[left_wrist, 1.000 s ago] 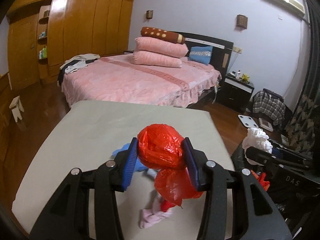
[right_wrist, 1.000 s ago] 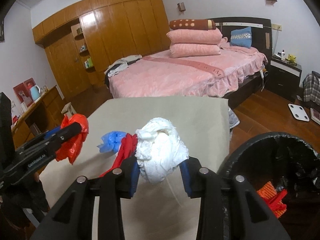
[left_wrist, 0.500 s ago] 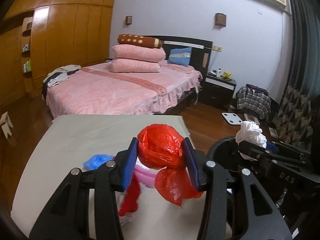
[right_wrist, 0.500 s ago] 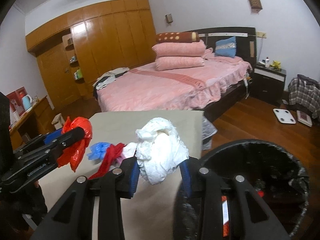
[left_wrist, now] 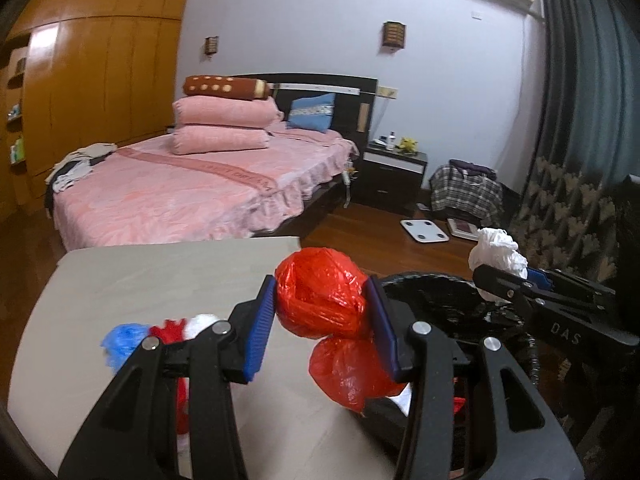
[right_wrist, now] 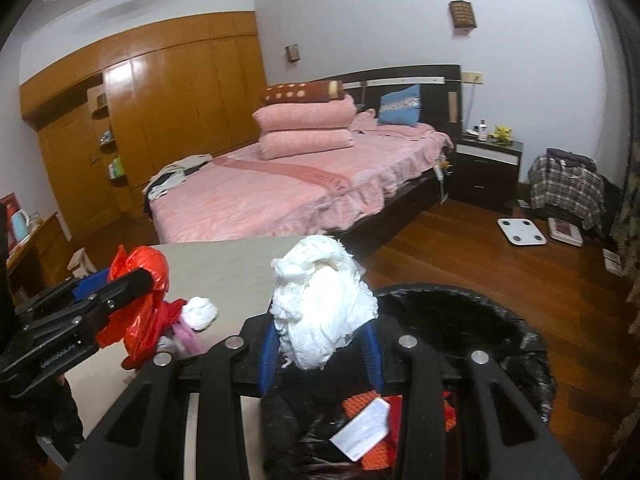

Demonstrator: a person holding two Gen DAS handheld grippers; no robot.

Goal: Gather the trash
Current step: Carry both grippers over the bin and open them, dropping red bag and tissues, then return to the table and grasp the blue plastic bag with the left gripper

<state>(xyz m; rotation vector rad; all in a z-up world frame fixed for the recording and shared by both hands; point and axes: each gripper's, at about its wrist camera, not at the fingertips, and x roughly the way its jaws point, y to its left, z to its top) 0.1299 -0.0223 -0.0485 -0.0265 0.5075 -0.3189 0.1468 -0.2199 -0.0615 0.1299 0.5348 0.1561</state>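
My left gripper (left_wrist: pixel 322 322) is shut on a crumpled red plastic bag (left_wrist: pixel 320 300) and holds it over the table's right edge, beside the bin. My right gripper (right_wrist: pixel 320 346) is shut on a white crumpled wad (right_wrist: pixel 322 304) and holds it above the black-lined trash bin (right_wrist: pixel 500 332); the bin also shows in the left wrist view (left_wrist: pixel 432 292). Orange and white scraps (right_wrist: pixel 368 428) lie inside the bin. On the beige table (left_wrist: pixel 160 276) remain a blue piece (left_wrist: pixel 120 340), a red piece (left_wrist: pixel 170 328) and a small white-pink wad (right_wrist: pixel 198 314).
A pink bed (right_wrist: pixel 300 188) stands beyond the table. A nightstand (right_wrist: pixel 486 168), a white scale (right_wrist: pixel 520 231) and a plaid bag (right_wrist: pixel 566 186) are on the wood floor to the right. Wooden wardrobes (right_wrist: pixel 168 120) line the left wall. A dark curtain (left_wrist: pixel 580 100) hangs at the right.
Both grippers have swung to the right with their loads. The right gripper now hangs over the bin opening; the left one has reached the table's right edge by the bin.
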